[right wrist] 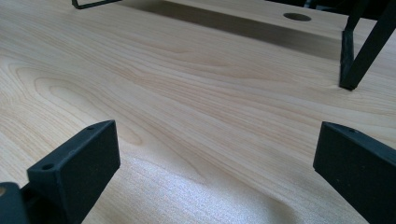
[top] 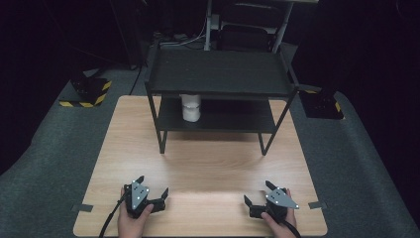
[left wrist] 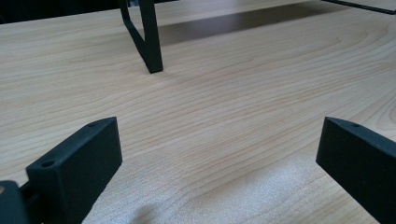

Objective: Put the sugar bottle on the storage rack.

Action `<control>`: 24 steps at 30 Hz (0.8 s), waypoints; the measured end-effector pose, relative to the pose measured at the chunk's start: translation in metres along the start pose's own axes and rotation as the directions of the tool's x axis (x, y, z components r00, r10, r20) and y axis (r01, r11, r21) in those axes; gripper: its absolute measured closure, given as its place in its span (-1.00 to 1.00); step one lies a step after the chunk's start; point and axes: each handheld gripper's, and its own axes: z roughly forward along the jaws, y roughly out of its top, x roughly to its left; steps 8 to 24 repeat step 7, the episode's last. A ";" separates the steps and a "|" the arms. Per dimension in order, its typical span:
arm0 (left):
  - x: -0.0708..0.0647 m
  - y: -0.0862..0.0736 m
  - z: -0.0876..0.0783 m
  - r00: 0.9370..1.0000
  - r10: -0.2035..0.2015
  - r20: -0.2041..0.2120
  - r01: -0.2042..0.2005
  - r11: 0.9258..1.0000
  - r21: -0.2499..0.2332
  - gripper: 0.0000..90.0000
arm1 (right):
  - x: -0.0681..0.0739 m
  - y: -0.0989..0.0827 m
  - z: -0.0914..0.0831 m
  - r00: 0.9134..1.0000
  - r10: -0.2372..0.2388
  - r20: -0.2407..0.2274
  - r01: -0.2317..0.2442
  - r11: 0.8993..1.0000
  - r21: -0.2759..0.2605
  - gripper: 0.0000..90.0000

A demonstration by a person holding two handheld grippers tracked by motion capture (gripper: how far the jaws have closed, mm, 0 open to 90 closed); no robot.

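Note:
A black two-level shelf rack (top: 218, 74) stands at the back of the wooden table (top: 198, 163). A white cylindrical cup (top: 190, 107) sits on its lower shelf, toward the left. My left gripper (top: 153, 186) rests near the front left edge, held by a hand, jaws wide apart and empty. My right gripper (top: 258, 192) mirrors it at the front right, open with nothing between the jaws. In the left gripper view my left gripper (left wrist: 219, 154) faces a rack leg (left wrist: 150, 37). In the right gripper view my right gripper (right wrist: 217, 154) faces another rack leg (right wrist: 355, 65).
Grey carpet surrounds the table. Black blocks with yellow-black hazard tape sit at the far left (top: 89, 91) and far right (top: 322, 104). Bare wood lies between the grippers and the rack. A round hole (right wrist: 297, 17) shows in the tabletop under the rack.

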 end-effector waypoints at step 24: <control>0.003 -0.001 0.000 1.000 -0.019 0.009 0.019 1.000 -0.006 -0.99 | -0.001 -0.004 -0.002 1.000 0.014 0.002 -0.014 1.000 -0.017 -1.00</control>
